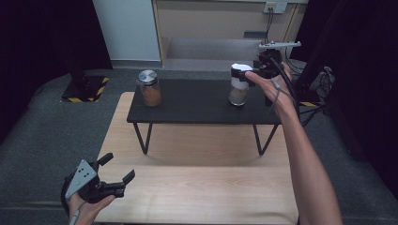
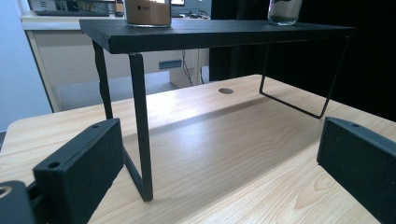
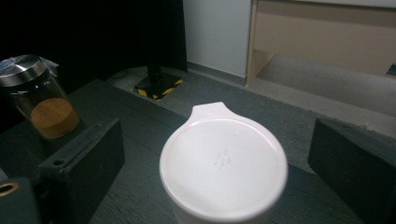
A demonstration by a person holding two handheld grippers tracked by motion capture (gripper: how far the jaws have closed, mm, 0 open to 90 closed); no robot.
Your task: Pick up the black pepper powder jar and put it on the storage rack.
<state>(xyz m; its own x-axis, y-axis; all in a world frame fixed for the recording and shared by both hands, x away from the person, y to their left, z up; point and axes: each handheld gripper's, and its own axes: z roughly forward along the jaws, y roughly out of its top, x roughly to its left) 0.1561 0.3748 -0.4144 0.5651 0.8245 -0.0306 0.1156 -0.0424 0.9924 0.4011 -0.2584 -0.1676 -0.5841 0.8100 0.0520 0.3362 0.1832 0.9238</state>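
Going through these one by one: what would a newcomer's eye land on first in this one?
Probably the right tongs at the white-lidded jar on the right end of the black shelf, jaws open on either side of the lid without touching it. Next, the steel-lidded jar of brown powder at the shelf's left end, and the left tongs open above the wooden table.

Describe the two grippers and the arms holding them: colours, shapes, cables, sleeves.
Both are black handheld tools with two blocky black jaws. The left gripper carries a grey three-cornered plate on top, dotted with small holes. The right gripper has a pale grey plate too, and a black cable trails from it along the forearm. Both forearms are bare, no sleeves or gloves visible.
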